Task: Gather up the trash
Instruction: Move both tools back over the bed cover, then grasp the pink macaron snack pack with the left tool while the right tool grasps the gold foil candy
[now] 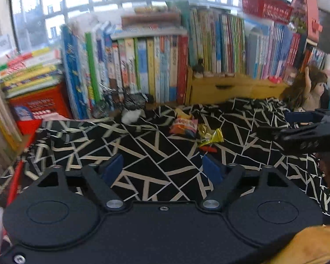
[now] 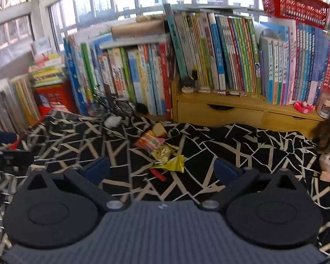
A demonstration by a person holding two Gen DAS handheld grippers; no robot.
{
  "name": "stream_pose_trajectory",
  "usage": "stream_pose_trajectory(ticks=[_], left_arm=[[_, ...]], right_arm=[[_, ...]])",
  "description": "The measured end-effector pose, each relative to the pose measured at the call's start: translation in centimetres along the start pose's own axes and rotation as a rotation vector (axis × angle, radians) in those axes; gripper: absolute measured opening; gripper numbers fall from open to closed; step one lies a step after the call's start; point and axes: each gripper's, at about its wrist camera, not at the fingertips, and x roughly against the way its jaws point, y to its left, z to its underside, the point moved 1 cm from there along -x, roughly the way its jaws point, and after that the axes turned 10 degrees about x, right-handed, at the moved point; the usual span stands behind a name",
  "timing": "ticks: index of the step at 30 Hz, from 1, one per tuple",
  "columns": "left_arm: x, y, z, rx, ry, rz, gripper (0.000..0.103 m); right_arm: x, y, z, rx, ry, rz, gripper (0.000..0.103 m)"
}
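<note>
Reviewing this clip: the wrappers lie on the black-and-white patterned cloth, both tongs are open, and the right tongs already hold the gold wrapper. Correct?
Not quite. The right tongs hold nothing: the right wrist view shows the gold wrapper lying on the cloth ahead of the open jaws. The rest stands.

My left gripper (image 1: 162,167) points down at a black cloth with white lines (image 1: 143,145); its jaws stand apart with only cloth between the blue pads (image 1: 113,167). Ahead on the cloth lie an orange-pink snack packet (image 1: 183,126), a gold foil wrapper (image 1: 210,135) just beside it, and a small red scrap (image 1: 208,149) nearer me. My right gripper (image 1: 308,132) enters from the right edge. Upright books (image 1: 147,66) line the back; a doll (image 1: 312,88) sits at right.
</note>
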Motion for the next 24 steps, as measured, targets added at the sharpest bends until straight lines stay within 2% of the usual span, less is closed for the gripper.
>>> stream_pose_trajectory(ticks=[3,7,8,10,14,18,22,23,24], left_arm=[[-3.6,-0.2,-0.3,0.017,0.023,0.032,0.083],[-9.4,0.3,-0.8,0.072,0.016,0.064,0.085],[-11.1,0.5,-0.8,0.080,0.036,0.047,0.084],[-13.8,0.6,-1.0,0.092,0.078,0.028,0.079],[-17.5,0.8,-1.4,0.117,0.109,0.054,0.077],[-19.7,0.0,-1.5,0.103,0.113,0.031,0.077],[-20.5,-0.8,-1.6,0.111,0.120,0.049,0.077],[-20.8,-1.0,-1.6,0.100,0.123,0.050,0.077],[-21.2,-1.3,-1.7,0.085,0.127,0.048,0.077]], right_arm=[[-3.2,-0.3,1.3,0.004,-0.018,-0.002,0.103],[-7.4,-1.1,2.6,-0.012,-0.040,0.019,0.102],[-8.5,-1.4,2.8,-0.024,-0.030,0.023,0.094],[-11.1,-2.0,3.1,-0.035,0.019,0.029,0.086],[-14.5,-1.5,3.6,0.040,0.053,0.025,0.086],[-16.7,-0.5,3.9,0.099,0.084,0.019,0.086],[-18.0,-0.2,4.4,0.111,0.122,0.040,0.064],[-17.9,-0.2,4.5,0.105,0.115,0.044,0.052],[-17.9,-0.3,4.5,0.104,0.114,0.049,0.049]])
